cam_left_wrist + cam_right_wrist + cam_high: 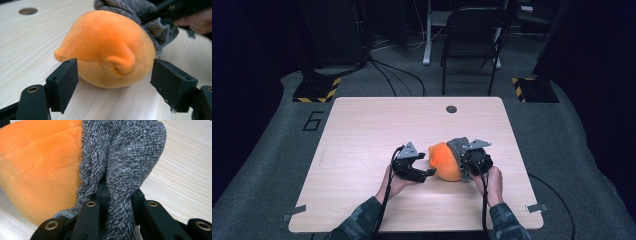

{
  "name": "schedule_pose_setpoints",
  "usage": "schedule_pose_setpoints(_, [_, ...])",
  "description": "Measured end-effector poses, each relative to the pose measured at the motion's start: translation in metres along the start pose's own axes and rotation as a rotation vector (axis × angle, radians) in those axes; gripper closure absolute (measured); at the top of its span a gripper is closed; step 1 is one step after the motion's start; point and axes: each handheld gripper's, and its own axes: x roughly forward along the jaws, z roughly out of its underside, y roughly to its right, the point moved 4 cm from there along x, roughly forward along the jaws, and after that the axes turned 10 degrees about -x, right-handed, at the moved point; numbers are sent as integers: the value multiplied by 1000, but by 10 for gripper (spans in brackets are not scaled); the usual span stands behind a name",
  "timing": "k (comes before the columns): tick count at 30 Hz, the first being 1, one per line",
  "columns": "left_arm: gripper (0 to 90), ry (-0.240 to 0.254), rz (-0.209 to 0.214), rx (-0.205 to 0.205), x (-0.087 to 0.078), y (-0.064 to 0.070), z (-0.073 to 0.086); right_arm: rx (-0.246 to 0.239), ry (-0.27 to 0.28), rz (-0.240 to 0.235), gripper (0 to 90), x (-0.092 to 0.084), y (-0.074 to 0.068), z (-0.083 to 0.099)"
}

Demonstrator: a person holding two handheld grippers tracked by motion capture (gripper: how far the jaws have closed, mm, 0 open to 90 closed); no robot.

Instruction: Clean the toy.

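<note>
Pinching a fold of the grey knitted cover (125,170) between closed fingers, the right gripper (117,202) holds the fabric bunched at the right end of the orange plush toy (445,161), which, judging by the taut gather, keeps the cover from slipping while the toy is worked into or out of it. The left gripper (424,167) sits at the toy's other end with its fingers (63,82) apart, one on each side of the orange body (107,47) and neither pressing on it; that stance reads as either a release or a fresh approach to the plush, and I cannot tell which. The toy rests on the worktop (362,130), near its front middle, between the two hands, with the cover wrapped over its far right part only.

The worktop is pale wood grain, bare apart from a round cable hole (451,109) near its far edge and tape tabs (537,207) at the front corners. It stands on grey carpet (272,150) marked with a numeral. Beyond it are a dark folding chair (472,40), trailing floor cables (397,75) and two stand bases with yellow-black hazard stripes (317,89), all in a dim room.
</note>
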Motion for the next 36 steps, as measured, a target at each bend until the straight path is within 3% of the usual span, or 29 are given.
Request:
schedule_pose_setpoints(5, [243,-42,-16,191,13,4,5,-1,6,0,762,0,1,1])
schedule_pose_setpoints(6, [258,-45,-34,215,16,5,6,-3,4,4,762,0,0,2])
schedule_pose_setpoints(8, [277,-47,-30,242,20,5,9,-4,2,10,762,-1,-2,1])
schedule_pose_setpoints(10, [335,-48,-76,292,23,5,11,-7,-3,9,762,0,-1,1])
schedule_pose_setpoints(11, [358,-46,-75,305,23,6,12,-8,-3,4,762,0,-1,1])
schedule_pose_setpoints(17, [610,-23,-81,264,27,5,14,6,0,12,762,0,-3,3])
schedule_pose_setpoints(19, [660,-31,-106,267,27,6,15,-3,3,10,761,-1,-3,3])
schedule_pose_setpoints(22, [713,-29,-109,248,26,5,15,-2,16,-1,759,-4,0,0])
schedule_pose_setpoints(25, [745,-13,-100,220,24,3,16,33,45,19,757,-17,16,1])
schedule_pose_setpoints(28, [762,-3,-96,213,23,1,16,85,44,59,757,-26,39,14])
schedule_pose_setpoints(32, [780,23,-103,226,23,3,16,157,-13,85,756,-19,59,36])
schedule_pose_setpoints(36, [794,53,-86,190,21,3,14,186,-30,84,756,-12,67,44])
